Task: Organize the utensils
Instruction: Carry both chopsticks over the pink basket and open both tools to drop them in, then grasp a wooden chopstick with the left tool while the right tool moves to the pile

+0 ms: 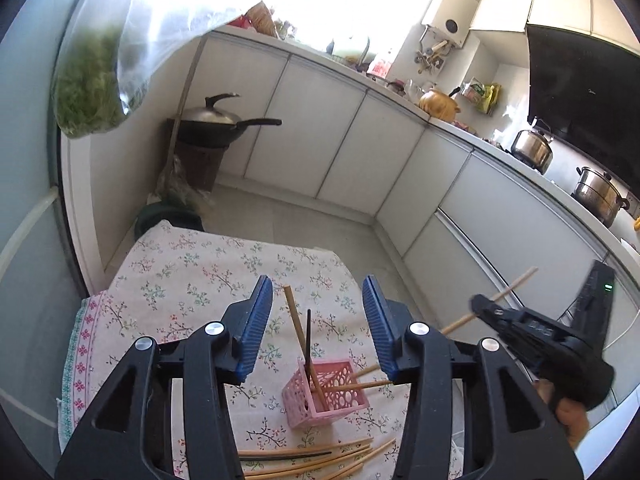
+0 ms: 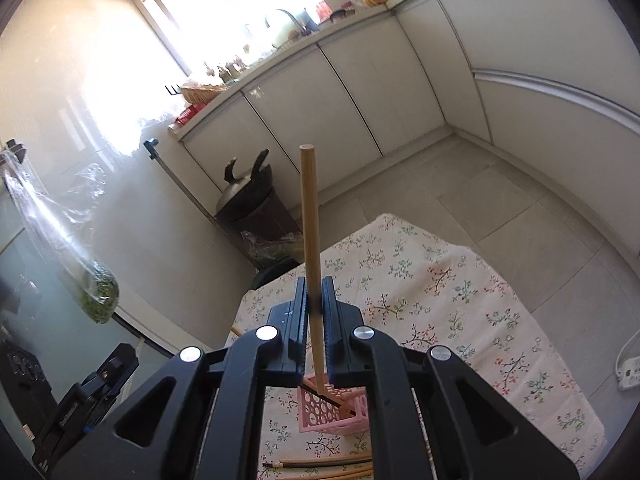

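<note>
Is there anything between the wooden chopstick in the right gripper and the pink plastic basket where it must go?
Nothing visible blocks it. The wooden chopstick, held by the right gripper, hangs above the pink plastic basket, whose top is open.

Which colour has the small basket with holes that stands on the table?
The basket is pink. It shows best in the left wrist view.

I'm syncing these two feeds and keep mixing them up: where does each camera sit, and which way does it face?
Left wrist: on the left gripper, jaws open, looking down at the pink basket; the right gripper and a hand show.
Right wrist: on the right gripper, shut on a wooden chopstick, facing the cabinets.
Shared: basket, floral tablecloth, wok.
</note>
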Action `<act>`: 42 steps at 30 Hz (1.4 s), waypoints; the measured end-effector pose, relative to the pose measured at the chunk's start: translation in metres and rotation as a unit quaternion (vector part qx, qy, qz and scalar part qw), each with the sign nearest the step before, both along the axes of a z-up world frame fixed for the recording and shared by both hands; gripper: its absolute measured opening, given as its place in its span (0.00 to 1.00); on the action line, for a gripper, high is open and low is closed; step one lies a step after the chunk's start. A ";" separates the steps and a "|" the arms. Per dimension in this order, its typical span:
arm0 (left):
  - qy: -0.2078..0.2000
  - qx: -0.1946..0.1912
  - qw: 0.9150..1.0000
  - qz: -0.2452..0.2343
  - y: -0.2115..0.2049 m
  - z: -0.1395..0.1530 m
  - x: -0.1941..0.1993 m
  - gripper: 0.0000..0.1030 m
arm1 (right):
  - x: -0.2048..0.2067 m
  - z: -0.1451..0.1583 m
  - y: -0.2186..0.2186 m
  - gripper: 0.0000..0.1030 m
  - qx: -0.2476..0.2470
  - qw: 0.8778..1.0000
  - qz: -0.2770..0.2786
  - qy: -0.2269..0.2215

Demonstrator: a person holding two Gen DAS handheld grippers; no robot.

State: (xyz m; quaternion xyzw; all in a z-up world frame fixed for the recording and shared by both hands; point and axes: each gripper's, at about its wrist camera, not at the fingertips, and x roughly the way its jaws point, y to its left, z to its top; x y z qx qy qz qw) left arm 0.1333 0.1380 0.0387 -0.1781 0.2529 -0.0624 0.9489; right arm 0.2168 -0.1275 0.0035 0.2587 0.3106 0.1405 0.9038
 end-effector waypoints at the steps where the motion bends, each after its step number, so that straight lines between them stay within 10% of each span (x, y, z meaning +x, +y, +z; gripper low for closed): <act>1: 0.001 0.000 1.000 -0.001 0.000 0.000 0.001 0.43 | 0.006 -0.004 0.004 0.07 -0.003 1.000 0.000 0.008; 8: 0.032 0.005 0.999 -0.011 -0.006 -0.014 0.012 0.45 | 0.027 -0.037 0.020 0.11 -0.022 0.998 0.022 0.062; 19: 0.031 0.031 0.999 -0.017 -0.025 -0.014 0.004 0.63 | -0.015 -0.002 0.016 0.26 -0.079 0.997 0.000 -0.012; 23: 0.034 0.063 0.997 -0.011 -0.032 -0.017 -0.004 0.84 | -0.043 0.011 0.003 0.81 -0.081 0.994 -0.040 -0.057; 28: 0.081 0.113 0.989 -0.040 -0.043 -0.036 -0.007 0.93 | -0.073 0.019 -0.029 0.94 -0.076 0.991 -0.080 -0.075; 37: 0.235 0.240 0.917 -0.216 -0.109 -0.127 -0.011 0.93 | -0.102 -0.008 -0.106 0.94 -0.112 0.983 -0.146 0.005; 42: 0.259 0.303 0.875 -0.276 -0.144 -0.164 -0.020 0.93 | -0.116 -0.039 -0.159 0.94 -0.017 0.979 -0.183 0.087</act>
